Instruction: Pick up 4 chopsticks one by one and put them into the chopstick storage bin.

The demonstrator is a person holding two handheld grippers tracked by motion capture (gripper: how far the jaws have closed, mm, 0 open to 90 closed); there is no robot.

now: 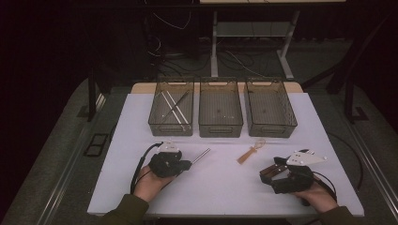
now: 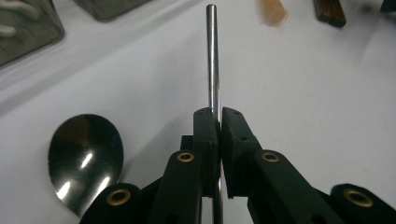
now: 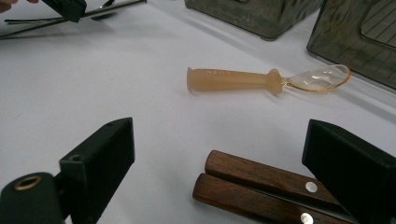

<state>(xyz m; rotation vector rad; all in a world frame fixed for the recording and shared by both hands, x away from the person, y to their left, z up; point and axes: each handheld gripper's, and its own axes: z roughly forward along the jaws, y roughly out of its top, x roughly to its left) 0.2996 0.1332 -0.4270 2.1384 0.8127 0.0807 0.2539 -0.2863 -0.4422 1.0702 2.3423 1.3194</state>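
Left gripper, near left on the tabletop: jaws pinching a metal spoon's handle, long axis running straight ahead from them, toward the far right. Amber spoon lies mid-table. Right gripper, jaws spread around two wooden handles lying crosswise between them, not yet pinched.

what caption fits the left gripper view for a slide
Left gripper shut on a metal rod, with a steel spoon lying beside it on the white table.
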